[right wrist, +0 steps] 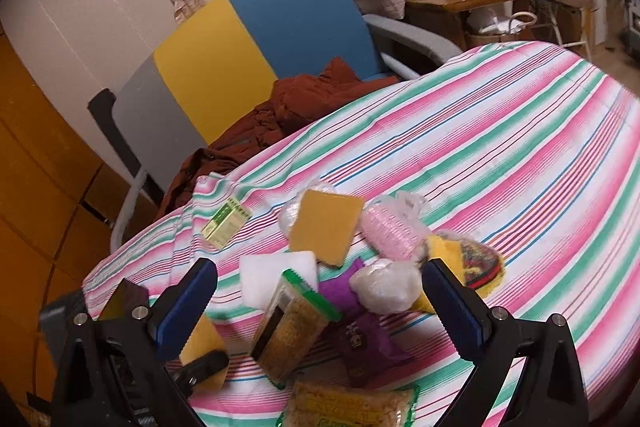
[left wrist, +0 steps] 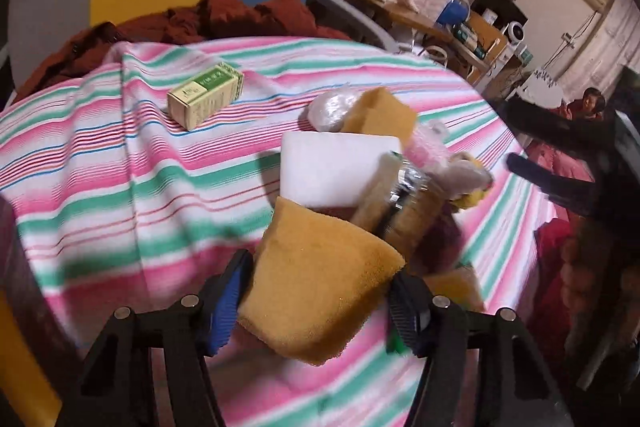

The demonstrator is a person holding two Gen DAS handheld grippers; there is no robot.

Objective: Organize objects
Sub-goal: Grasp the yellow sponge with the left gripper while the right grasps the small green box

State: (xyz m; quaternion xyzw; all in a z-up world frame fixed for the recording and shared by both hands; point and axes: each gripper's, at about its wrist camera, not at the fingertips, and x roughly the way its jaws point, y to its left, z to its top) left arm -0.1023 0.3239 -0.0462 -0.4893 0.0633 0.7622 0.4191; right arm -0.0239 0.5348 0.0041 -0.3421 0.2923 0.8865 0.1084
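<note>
My left gripper [left wrist: 316, 307] is shut on a mustard-yellow sponge [left wrist: 320, 287], held just above the striped cloth. Beyond it lies a pile: a white foam block [left wrist: 336, 167], a second yellow sponge [left wrist: 380, 115], and a clear pack with a green lid [left wrist: 404, 203]. A green and cream box [left wrist: 206, 95] lies apart at the back left. My right gripper [right wrist: 320, 307] is open over the same pile, with the green-lidded pack [right wrist: 288, 327], a purple packet [right wrist: 360, 339] and a white bag [right wrist: 384, 287] between its fingers. The held sponge [right wrist: 202, 343] shows at lower left.
A striped tablecloth [right wrist: 520, 167] covers the round table. Behind it stand a grey, yellow and blue chair [right wrist: 248, 39] with a rust-brown garment [right wrist: 280, 107]. A pink bagged item [right wrist: 390, 227], a patterned yellow cloth [right wrist: 476, 263] and a noodle packet [right wrist: 352, 407] lie nearby. A person [left wrist: 592, 99] sits far right.
</note>
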